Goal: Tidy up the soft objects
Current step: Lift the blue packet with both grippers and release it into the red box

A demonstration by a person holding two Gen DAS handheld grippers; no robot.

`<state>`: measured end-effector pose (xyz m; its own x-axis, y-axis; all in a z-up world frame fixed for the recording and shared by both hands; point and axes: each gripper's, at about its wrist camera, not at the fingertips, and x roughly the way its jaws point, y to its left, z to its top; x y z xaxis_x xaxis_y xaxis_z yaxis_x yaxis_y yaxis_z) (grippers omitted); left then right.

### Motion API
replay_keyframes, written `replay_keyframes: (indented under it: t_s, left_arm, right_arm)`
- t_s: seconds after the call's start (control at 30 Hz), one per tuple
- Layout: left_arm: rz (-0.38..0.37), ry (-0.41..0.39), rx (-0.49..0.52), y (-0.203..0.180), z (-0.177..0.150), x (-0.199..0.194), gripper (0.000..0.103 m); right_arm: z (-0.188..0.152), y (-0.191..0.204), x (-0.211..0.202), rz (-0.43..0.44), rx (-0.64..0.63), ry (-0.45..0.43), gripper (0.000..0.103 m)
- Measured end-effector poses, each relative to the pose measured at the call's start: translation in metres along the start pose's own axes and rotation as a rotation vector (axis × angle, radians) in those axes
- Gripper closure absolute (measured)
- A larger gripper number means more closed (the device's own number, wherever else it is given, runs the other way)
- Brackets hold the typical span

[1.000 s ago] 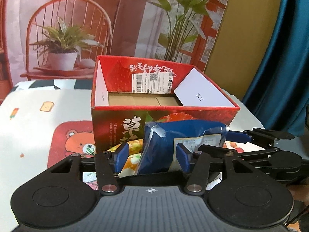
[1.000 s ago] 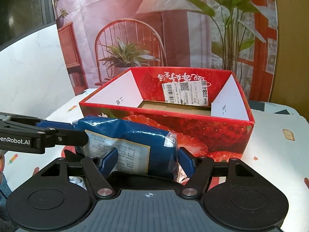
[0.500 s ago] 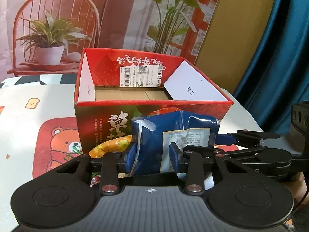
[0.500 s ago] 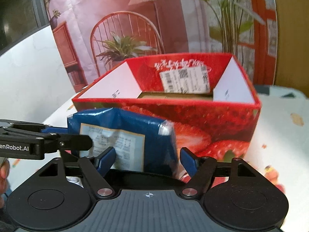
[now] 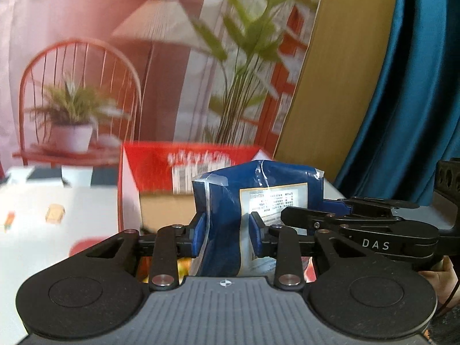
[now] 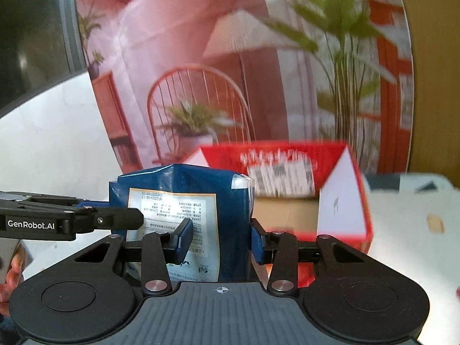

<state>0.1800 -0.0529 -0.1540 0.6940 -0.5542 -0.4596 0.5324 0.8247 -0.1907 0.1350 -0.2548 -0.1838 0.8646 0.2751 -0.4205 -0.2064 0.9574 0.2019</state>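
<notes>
A soft blue pack (image 5: pixel 258 184) with a white label hangs above the table, held at both ends. My left gripper (image 5: pixel 228 233) pinches its left part, jaws still closing, blue pads dented into the wrap. My right gripper (image 6: pixel 220 235) presses on the other end of the blue pack (image 6: pixel 187 184), jaws closing too. Each view shows the other tool's black fingers (image 5: pixel 359 224) (image 6: pixel 86 218) reaching in from the side. Behind the pack stands the open red strawberry box (image 5: pixel 161 155) (image 6: pixel 287 146), its cardboard floor bare where visible.
A yellow soft item (image 5: pixel 184 267) lies low behind my left fingers. The white printed tablecloth (image 5: pixel 43 230) runs left of the box. A printed backdrop of a chair and plants stands behind, a blue curtain (image 5: pixel 417 86) at right. A person's hand (image 6: pixel 11 281) holds the left tool.
Both grippers narrowed onto the blue pack and rose with it. The pack now sits at the height of the box's rim, and the box has dropped lower in both views.
</notes>
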Motion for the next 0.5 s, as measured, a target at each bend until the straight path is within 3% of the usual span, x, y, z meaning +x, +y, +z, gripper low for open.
replay_keyframes:
  t_s: [0.5]
  left_arm:
    - [0.046,-0.214,0.028,-0.014,0.080,0.000,0.068]
  right_arm:
    - [0.100,0.013,-0.001,-0.051,-0.189,-0.182,0.066]
